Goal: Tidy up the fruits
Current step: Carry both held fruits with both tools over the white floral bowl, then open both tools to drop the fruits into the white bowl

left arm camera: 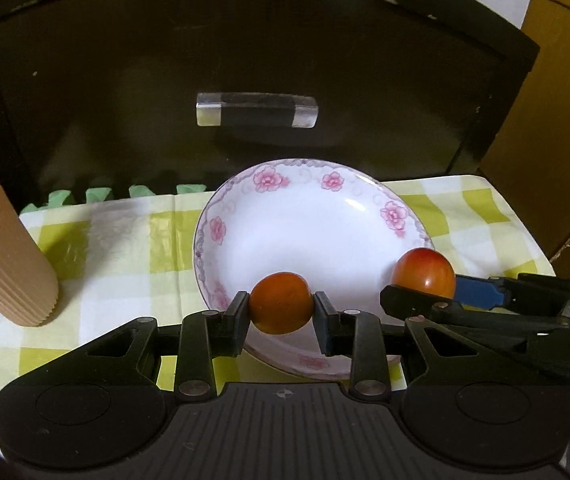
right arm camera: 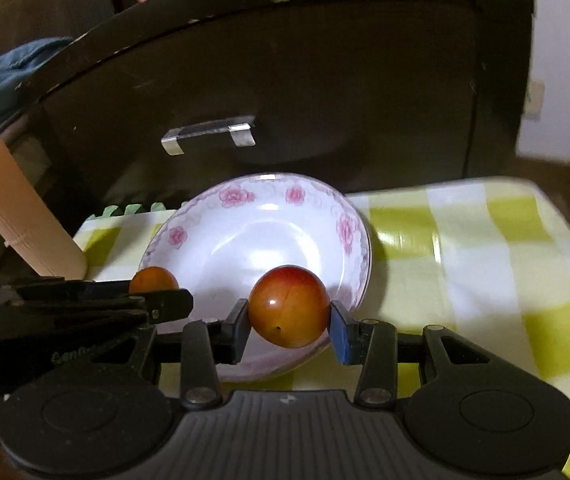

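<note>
**A:** Where is the fruit, and in what grip?

**B:** Two small round fruits, each clamped in its own gripper. Left gripper (left arm camera: 281,304), lower centre of the left wrist view, clenched on an orange fruit (left arm camera: 281,302). Right gripper (right arm camera: 289,312), lower centre of the right wrist view, clenched on a glossy red-orange fruit (right arm camera: 289,306). Both poised over the near rim of a white bowl (left arm camera: 325,184) edged with pink flowers, nothing inside it. Same red-orange fruit also visible at centre right of the left view, over the bowl's right edge.

**B:** Bowl resting on a bench (left arm camera: 117,248) under a yellow-green checked cloth. Dark cabinet front (left arm camera: 245,40) with a clear handle (left arm camera: 257,109) filling the upper frame. Ribbed tan cylinder (left arm camera: 9,264) at the left edge.

**A:** How to do the step well?

**B:** Probably placing both fruits in the bowl. Best carried further over the middle, lowered close to the bottom, then freed gently, one at a time, so neither rolls out nor knocks the other. Worth keeping the two grippers from colliding; very close together here.

**A:** Any writing?

**B:** Faint embossed lettering on the left gripper's body, lower left of the right wrist view, too blurred to read. No labels elsewhere.
</note>
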A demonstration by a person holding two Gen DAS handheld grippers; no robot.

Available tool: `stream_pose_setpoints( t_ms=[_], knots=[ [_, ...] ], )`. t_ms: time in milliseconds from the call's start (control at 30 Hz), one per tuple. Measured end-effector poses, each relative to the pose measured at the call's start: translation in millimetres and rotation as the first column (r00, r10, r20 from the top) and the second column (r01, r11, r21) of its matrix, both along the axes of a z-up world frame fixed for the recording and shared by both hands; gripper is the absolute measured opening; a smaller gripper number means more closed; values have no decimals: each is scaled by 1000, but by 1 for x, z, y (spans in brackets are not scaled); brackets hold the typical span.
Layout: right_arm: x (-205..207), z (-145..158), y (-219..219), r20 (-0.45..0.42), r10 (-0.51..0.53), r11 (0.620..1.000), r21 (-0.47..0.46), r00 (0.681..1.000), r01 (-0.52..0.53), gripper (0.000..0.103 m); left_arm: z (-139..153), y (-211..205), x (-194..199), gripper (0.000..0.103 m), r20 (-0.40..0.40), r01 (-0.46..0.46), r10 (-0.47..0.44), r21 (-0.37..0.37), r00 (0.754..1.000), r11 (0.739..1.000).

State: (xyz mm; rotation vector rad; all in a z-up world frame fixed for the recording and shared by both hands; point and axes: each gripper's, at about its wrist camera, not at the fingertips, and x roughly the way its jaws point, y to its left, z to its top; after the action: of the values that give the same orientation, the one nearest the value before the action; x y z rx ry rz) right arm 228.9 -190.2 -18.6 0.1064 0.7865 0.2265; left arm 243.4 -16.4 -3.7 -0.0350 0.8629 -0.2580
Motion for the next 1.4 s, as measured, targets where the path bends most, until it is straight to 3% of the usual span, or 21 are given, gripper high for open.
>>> stream_pose_setpoints(
  t_ms=[433, 667, 800, 1400],
  knots=[
    [10, -4, 5, -5, 35, 999, -25, 999, -35, 41, -2, -2, 4, 43, 4, -28, 28, 39, 1000, 999],
    [11, 3, 7, 18, 42, 998, -43, 999, -42, 43, 2, 5, 5, 57, 11, -61, 61, 28, 998, 998],
    [8, 7, 4, 27, 30, 999, -38, 999, -29, 44, 7, 4, 1, 59, 22, -60, 59, 25, 998, 998],
    [-56, 44, 3, 51, 20, 999, -50, 998, -17, 45, 41, 8, -60, 65, 70, -44, 43, 22, 997, 999]
  ],
)
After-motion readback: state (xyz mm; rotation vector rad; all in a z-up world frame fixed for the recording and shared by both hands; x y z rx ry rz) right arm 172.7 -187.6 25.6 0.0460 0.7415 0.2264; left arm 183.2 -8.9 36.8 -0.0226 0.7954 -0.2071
